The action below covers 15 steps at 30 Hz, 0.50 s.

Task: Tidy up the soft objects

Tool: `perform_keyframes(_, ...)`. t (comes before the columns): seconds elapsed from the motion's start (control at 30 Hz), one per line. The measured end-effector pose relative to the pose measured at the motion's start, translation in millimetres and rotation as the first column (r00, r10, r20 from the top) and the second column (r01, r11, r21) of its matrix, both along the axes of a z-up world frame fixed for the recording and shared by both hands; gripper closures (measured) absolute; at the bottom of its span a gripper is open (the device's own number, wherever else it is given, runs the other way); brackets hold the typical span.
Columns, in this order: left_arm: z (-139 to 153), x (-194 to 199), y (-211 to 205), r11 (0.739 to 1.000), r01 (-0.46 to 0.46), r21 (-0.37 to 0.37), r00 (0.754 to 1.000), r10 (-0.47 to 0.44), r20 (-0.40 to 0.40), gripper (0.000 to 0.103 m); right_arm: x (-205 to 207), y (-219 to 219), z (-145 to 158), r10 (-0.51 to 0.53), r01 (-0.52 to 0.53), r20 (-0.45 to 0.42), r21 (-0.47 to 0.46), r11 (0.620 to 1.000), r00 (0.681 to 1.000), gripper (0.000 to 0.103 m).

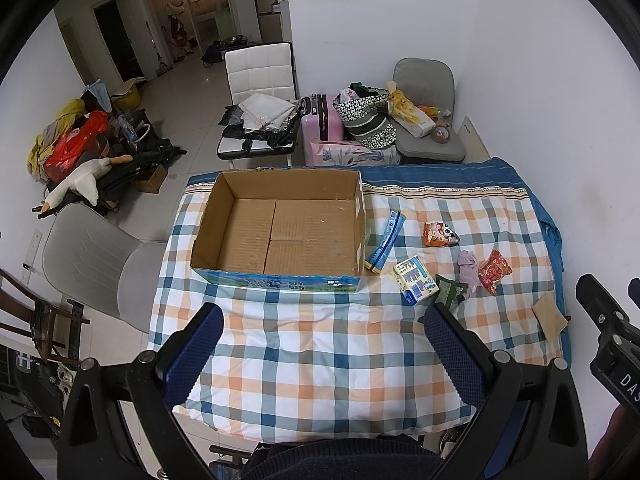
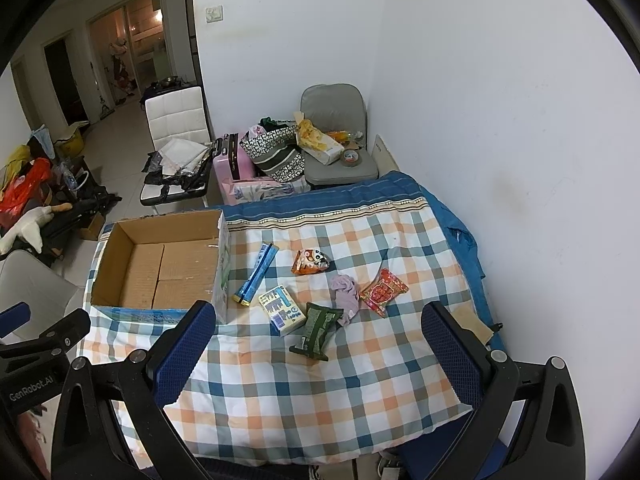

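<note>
A checked quilt [image 2: 320, 380] covers the table beside a white wall [image 2: 500, 100]; both the left gripper [image 1: 324, 344] and right gripper [image 2: 320, 344] hover above it, fingers spread wide, holding nothing

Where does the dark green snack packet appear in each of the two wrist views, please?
Left wrist view: the dark green snack packet lies right of centre, partly hidden behind the right finger of the left hand-held gripper, beside the white and blue packet.
Right wrist view: it lies near the centre, fully visible, just right of that packet.
Shared landmark: the open cardboard box, to its left in both views.
</note>
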<state>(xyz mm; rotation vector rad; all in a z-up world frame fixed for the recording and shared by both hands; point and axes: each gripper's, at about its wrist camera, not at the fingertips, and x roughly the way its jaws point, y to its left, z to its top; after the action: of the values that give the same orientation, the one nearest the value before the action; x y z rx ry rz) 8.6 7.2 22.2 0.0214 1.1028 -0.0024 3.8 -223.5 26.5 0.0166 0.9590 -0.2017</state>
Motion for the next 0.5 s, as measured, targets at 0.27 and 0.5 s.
perform_keyframes(0.27,0.9,-0.2,0.2,1.0,-0.002,0.001,1.0,0.002,0.001,0.0,0.4,0.2,1.1,0.0,0.0,0.001,0.0,1.0,1.0,0.0)
perform_keyframes(0.5,-0.5,-1.2,-0.6,1.0,-0.001,0.0,1.0,0.001,0.002,0.0,-1.7,1.5,-1.7,0.004,-0.004,-0.003,0.001,1.0,1.0,0.0)
